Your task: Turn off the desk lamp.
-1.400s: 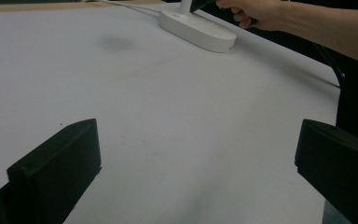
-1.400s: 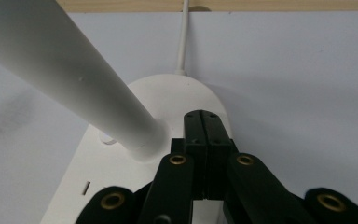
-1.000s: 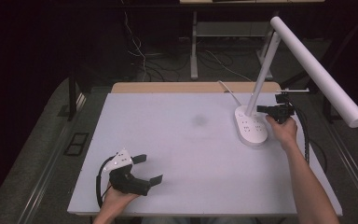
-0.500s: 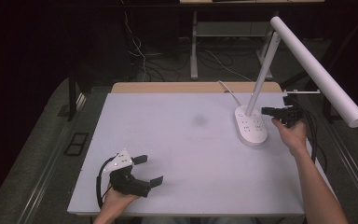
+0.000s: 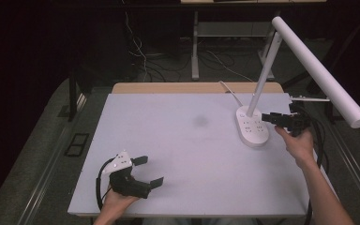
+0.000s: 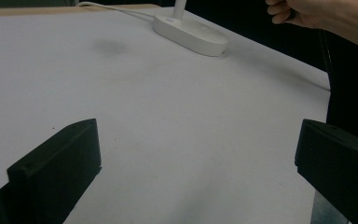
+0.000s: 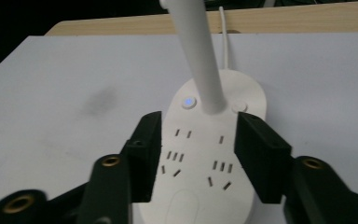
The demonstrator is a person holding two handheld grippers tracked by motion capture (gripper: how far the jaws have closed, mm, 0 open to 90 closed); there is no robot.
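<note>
The white desk lamp [image 5: 254, 126] stands at the far right of the pale surface [image 5: 192, 154]. The right claw [image 5: 275, 119] hovers just beside the lamp base, its jaws having just been opening, nothing gripped. The left claw [image 5: 149, 169] rests released at the near left edge.

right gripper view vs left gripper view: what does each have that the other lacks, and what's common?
Right gripper view: the lit blue button, the socket slots on the lamp base, and the right tool, whose jaws have just been opening and hang above the base with nothing between them.

Left gripper view: the left tool, jaws wide over bare table, plus the person's right hand.

Both: lamp base, lamp stem, white cable, the dark smudge.
</note>
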